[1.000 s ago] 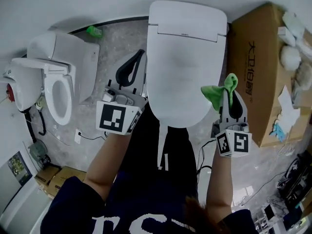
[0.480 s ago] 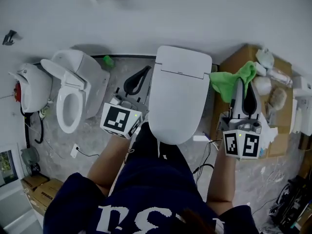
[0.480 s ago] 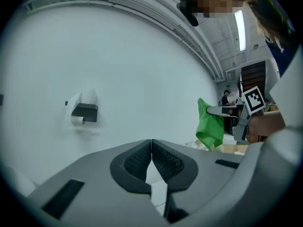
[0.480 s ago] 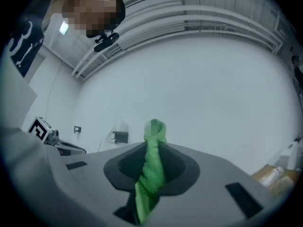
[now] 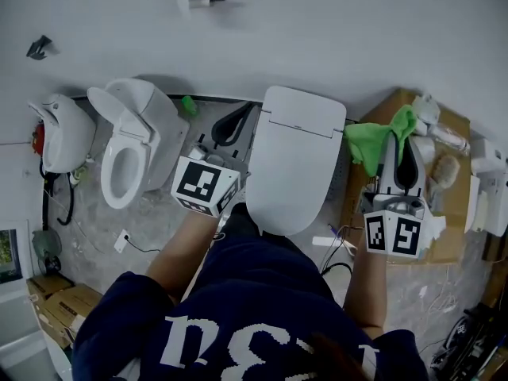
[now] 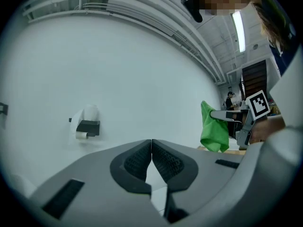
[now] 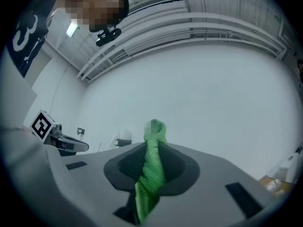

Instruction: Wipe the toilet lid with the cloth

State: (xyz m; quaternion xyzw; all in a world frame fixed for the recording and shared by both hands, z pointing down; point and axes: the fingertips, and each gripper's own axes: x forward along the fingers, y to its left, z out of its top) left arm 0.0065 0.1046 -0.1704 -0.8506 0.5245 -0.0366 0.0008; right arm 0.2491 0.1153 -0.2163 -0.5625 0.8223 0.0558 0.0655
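Only the head view shows the closed toilet lid (image 5: 292,161). Right of it, the right gripper (image 5: 397,143) pinches the green cloth (image 5: 371,143). The left gripper (image 6: 151,151), in its own view, is closed and empty.

Cool, even, rather dim light fills all three views, with no hard glare on the white wall (image 5: 381,30). In the head view, soft shadows pool along its foot. A strip lamp (image 6: 238,26) burns bright at the upper right of the left gripper view. Both gripper views bend strongly and go black at the corners. The cloth (image 7: 149,174) looks soft at its tip, perhaps out of focus.
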